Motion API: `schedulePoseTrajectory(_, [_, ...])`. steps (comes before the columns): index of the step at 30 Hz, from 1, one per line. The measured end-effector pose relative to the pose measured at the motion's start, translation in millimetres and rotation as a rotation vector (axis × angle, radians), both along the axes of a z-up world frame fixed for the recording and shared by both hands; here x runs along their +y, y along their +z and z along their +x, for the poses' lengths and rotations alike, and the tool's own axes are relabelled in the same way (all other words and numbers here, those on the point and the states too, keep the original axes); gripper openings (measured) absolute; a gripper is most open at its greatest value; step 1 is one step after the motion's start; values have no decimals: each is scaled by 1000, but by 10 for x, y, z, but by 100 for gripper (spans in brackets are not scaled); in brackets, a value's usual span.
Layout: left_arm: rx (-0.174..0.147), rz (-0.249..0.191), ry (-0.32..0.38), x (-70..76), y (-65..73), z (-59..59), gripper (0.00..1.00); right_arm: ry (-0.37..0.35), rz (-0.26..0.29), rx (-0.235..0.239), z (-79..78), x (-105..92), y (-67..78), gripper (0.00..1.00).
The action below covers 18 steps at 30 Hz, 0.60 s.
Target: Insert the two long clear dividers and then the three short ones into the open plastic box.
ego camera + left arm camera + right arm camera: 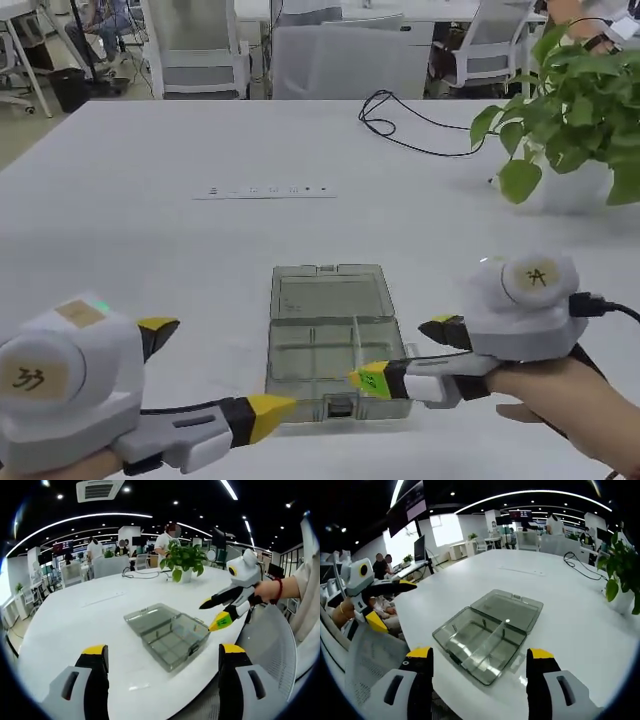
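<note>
Both grippers are held open and empty above the near edge of the tabletop (120, 220), the left gripper (215, 365) to the left of the box and the right gripper (405, 352) to its right, the jaws of each spread wide. The box (310, 362) is seen lying open near the middle of the near edge, with its lid (328, 297) laid flat behind the base. One clear divider (492, 639) is seen standing across the base; whether it is a long or a short one cannot be told. In the head view the box's front right corner is overlapped by the right gripper's lower jaw. A thin pale strip (265, 190) with small marks is laid farther in, toward the middle of the tabletop, well apart from the box. A potted plant (570, 110) is set by the right edge, and a black cable (410, 128) is looped near the far edge. Chairs (195, 50) are drawn up beyond that edge.
</note>
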<state>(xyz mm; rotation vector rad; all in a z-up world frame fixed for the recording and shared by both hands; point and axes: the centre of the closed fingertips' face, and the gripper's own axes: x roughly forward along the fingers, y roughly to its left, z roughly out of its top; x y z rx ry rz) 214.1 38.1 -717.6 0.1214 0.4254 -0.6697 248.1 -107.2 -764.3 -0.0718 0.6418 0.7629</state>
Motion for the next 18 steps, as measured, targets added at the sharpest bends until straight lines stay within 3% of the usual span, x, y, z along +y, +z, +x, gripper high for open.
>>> schedulePoseTrajectory(13, [38, 14, 18, 57, -55, -18, 88, 9, 26, -15, -40, -66, 15, 78])
schedulePoseTrajectory(18, [101, 32, 33, 93, -143, -19, 83, 14, 29, -20, -61, -70, 34, 78])
